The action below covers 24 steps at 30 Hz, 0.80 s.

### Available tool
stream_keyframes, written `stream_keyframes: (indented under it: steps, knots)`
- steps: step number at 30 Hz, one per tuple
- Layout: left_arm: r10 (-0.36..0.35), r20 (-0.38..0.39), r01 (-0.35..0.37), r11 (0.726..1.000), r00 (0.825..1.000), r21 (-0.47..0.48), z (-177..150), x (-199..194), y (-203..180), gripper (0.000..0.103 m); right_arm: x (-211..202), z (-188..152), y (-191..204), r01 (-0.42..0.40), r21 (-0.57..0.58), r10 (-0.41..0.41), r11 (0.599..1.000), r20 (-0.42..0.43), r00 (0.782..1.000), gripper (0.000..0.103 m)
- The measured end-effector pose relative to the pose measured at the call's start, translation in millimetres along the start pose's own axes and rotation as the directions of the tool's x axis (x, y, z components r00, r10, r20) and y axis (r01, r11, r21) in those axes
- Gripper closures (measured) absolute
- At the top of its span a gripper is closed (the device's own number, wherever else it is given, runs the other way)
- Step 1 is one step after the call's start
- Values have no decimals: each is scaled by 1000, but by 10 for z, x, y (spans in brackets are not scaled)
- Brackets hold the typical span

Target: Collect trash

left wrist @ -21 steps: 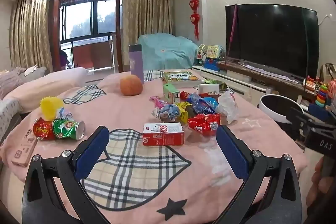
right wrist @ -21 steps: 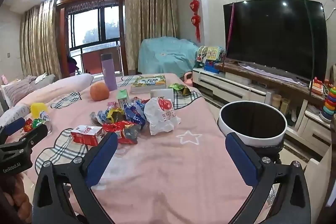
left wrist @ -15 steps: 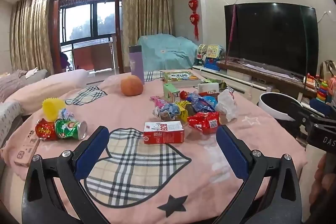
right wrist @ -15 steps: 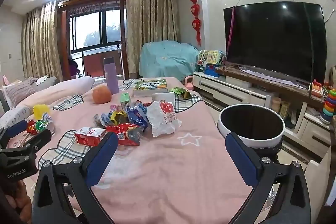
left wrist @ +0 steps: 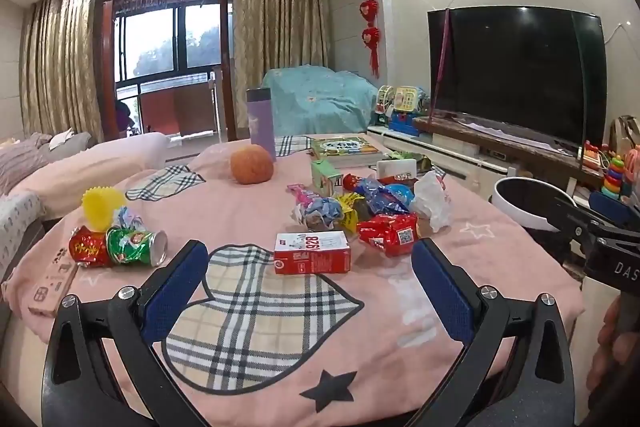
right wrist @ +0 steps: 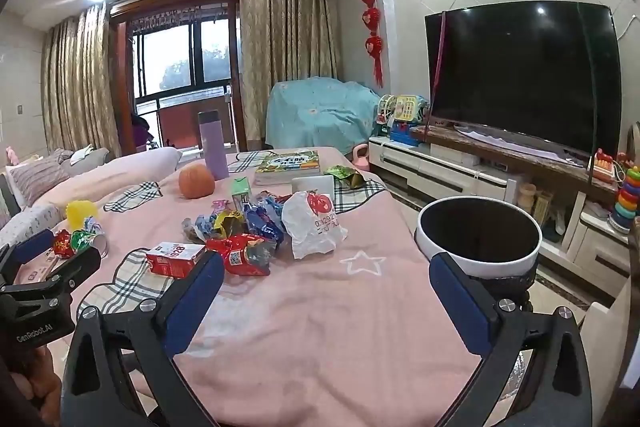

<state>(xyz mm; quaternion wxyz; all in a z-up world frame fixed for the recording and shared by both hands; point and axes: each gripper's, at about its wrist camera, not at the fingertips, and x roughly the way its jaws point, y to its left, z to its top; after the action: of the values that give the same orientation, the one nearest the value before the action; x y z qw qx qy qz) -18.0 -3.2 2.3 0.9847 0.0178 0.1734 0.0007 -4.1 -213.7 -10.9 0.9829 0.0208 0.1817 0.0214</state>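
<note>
Since the earlier shots both my tongs have drifted back a touch and lifted a little, so more of the pink cloth shows under them; nothing on the table has shifted. My left gripper is spread wide with nothing in it, hanging over the near edge of the table above the plaid heart patch. My right gripper is just as wide and empty, over a bare stretch of pink near the white star outline.

Trash sits mid-table: a red and white carton lies flat just past my left tongs' tips, a red wrapper beside it, then a heap of crumpled wrappers with a white plastic bag on its right flank. Two snack cans lie on their sides near the left edge, touching each other, with a yellow cup right behind them and a pink controller near the left edge.

The bin stands just off the right edge of the table, mouth open. Between the pile and that edge the cloth is bare. An orange ball, a purple bottle and a book sit at the far end, well apart from my tongs.
</note>
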Motion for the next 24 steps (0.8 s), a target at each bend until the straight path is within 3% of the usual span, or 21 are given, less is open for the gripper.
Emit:
stream_keyframes:
  steps: [24]
  knots:
    - [-7, -11, 6, 1000, 1000, -11, -34, 17, 19, 0, 36, -44, -19, -9, 23, 9, 1000, -12, 1000, 0]
